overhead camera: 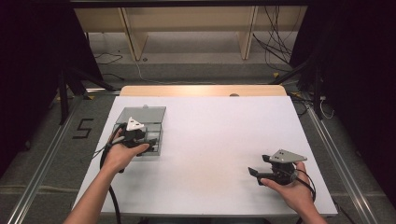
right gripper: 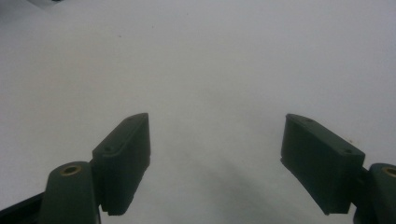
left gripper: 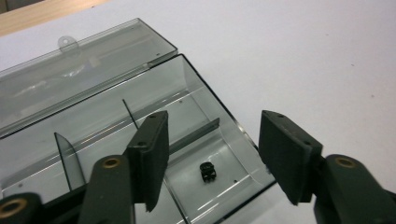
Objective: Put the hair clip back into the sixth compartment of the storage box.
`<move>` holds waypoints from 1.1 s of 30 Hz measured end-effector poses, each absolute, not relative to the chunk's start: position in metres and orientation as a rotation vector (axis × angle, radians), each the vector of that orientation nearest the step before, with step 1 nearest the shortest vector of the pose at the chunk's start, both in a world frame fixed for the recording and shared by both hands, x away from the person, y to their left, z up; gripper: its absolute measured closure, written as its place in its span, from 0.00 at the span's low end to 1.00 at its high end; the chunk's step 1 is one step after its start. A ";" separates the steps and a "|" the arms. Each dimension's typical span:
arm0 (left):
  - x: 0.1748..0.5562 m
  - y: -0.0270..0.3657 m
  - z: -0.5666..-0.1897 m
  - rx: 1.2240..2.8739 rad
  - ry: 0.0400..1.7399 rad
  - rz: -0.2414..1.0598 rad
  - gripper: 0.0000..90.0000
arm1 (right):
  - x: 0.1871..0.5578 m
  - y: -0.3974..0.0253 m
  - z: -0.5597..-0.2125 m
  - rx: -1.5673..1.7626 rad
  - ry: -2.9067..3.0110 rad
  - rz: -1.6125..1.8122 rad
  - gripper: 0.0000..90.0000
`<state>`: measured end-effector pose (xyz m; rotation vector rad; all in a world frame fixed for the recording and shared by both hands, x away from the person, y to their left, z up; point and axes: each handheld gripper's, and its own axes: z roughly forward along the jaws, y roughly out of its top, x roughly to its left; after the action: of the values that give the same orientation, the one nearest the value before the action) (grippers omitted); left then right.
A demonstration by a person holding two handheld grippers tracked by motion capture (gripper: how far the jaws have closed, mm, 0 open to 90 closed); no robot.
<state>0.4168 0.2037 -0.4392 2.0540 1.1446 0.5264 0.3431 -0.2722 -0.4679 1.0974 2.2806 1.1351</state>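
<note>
Clear divided box lies open at the left of the white bench.
High view: left gripper [overhead camera: 140, 138] over box [overhead camera: 144, 115]. Left gripper view: fingers [left gripper: 152, 156] spread above the end compartment, which holds a small black part [left gripper: 208, 172]. Right gripper view: fingers [right gripper: 123, 156] spread over bare bench [right gripper: 210, 70].

The box [left gripper: 196, 93] under my left hand-held gripper [left gripper: 212, 158] is clear, smoke-tinted plastic, glossy and smooth, its open lid [left gripper: 70, 79] catching streaks of light. My table [overhead camera: 224, 140] has a matt white top, smooth and paper-like, with a pale wood edge [overhead camera: 201, 90] at the far side. The pads [right gripper: 322, 158] of my right hand-held gripper [right gripper: 217, 163] look like dull dark rubbery plastic, and brass-coloured metal inserts sit in its arms
</note>
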 end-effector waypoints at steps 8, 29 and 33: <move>0.405 0.202 -0.439 2.074 1.053 0.538 0.35 | 0.342 -0.272 -0.467 1.098 2.277 1.139 0.28; 0.375 0.198 -0.445 2.077 0.934 0.500 0.27 | 0.342 -0.272 -0.468 1.094 2.286 1.147 0.28; 0.370 0.199 -0.448 2.074 0.926 0.495 0.26 | 0.342 -0.271 -0.468 1.094 2.289 1.147 0.28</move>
<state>0.3698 0.1990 -0.4476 2.0743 0.9264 0.4946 0.3422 -0.2714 -0.4681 1.0941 2.2888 1.1471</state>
